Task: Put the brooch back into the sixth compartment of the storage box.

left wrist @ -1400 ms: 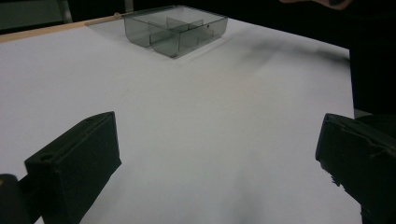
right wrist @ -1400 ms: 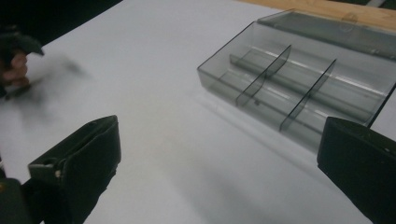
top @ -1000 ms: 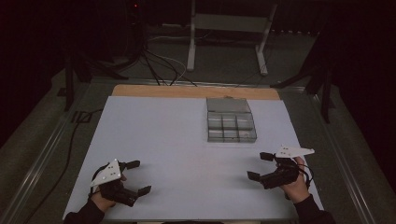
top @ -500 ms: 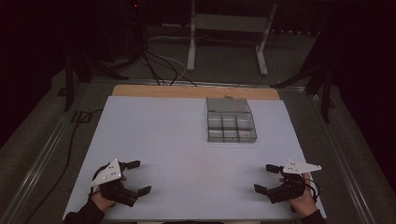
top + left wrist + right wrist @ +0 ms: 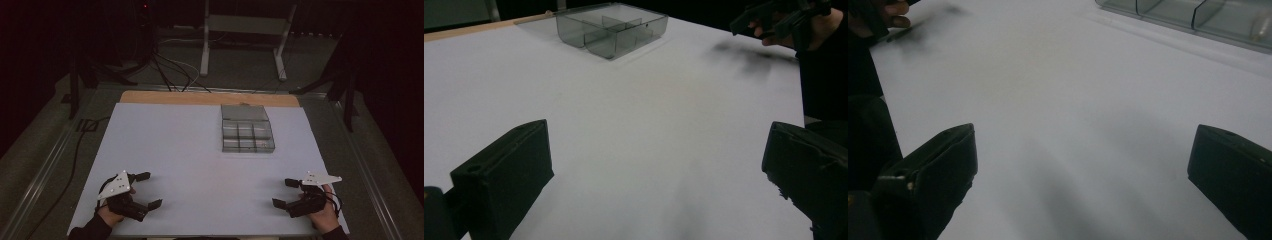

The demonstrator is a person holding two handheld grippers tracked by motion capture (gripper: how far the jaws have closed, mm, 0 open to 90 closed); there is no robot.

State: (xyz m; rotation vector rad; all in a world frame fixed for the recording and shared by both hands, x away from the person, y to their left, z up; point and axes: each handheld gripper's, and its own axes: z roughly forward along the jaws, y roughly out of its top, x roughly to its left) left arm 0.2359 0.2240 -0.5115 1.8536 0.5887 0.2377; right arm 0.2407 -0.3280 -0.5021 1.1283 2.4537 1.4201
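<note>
A white table (image 5: 200, 160) carries a clear grey plastic organizer box (image 5: 247, 128) toward its far edge, right of centre, divided into small compartments; whether anything lies in them cannot be told. The box stands well apart from both grippers. The left gripper (image 5: 150, 190) sits near the table's near left corner, held by the person's left hand (image 5: 111, 215), its 2 black jaws spread wide with bare white surface between them, and a grey three-cornered plate on top. In the left gripper view those jaws rise at either side of the frame, far apart, with the organizer box (image 5: 611, 27) ahead and the right gripper (image 5: 774, 15) blurred at the upper right. The right gripper (image 5: 285, 193) rests near the near right corner in the right hand (image 5: 325, 216), jaws likewise wide apart and holding nothing. Beyond the table, a metal stand (image 5: 245, 30) and loose cables (image 5: 170, 70) lie on the dark floor.
</note>
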